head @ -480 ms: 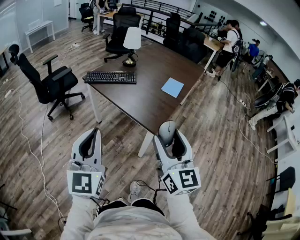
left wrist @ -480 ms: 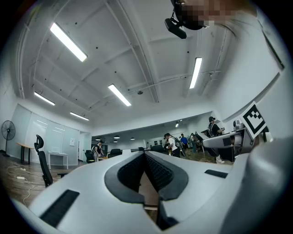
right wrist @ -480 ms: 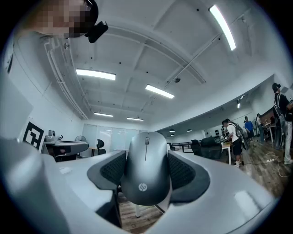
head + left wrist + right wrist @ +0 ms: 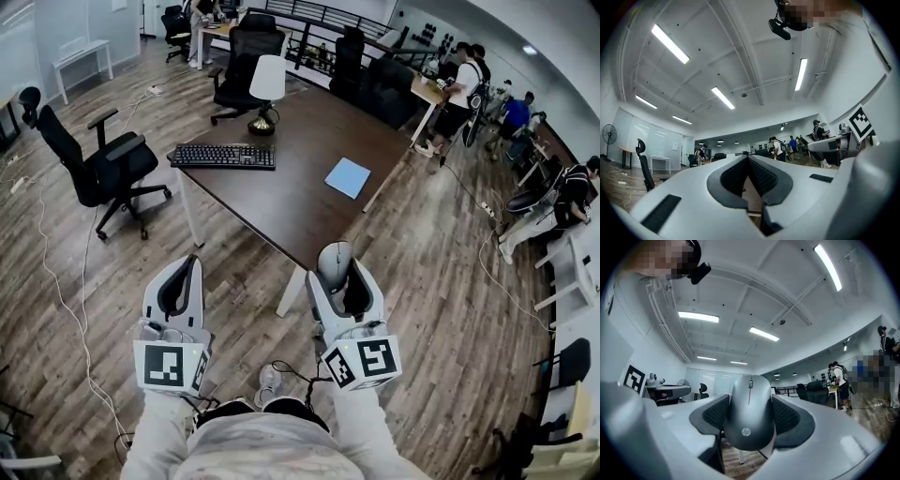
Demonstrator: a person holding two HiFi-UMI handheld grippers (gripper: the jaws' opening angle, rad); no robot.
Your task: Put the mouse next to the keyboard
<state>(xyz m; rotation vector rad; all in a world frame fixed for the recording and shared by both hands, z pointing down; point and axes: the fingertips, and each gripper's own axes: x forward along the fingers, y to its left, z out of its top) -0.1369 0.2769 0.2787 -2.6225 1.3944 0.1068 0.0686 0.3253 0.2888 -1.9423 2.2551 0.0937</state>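
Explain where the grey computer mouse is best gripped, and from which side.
Grip the grey computer mouse across its two long flanks, coming from its rounded rear end, as the right tool does now: the flanks suit flat pads, while the domed top would likely slip.

Dark table [image 4: 281, 202] holds a white-shade lamp [image 4: 267, 80] at the far edge, blue pad [image 4: 348, 177] near the right edge. Black office chair [image 4: 105, 164] stands left of it.

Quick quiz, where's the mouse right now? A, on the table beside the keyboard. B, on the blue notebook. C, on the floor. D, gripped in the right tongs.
D: the right gripper view shows the grey mouse clamped in the right tongs.
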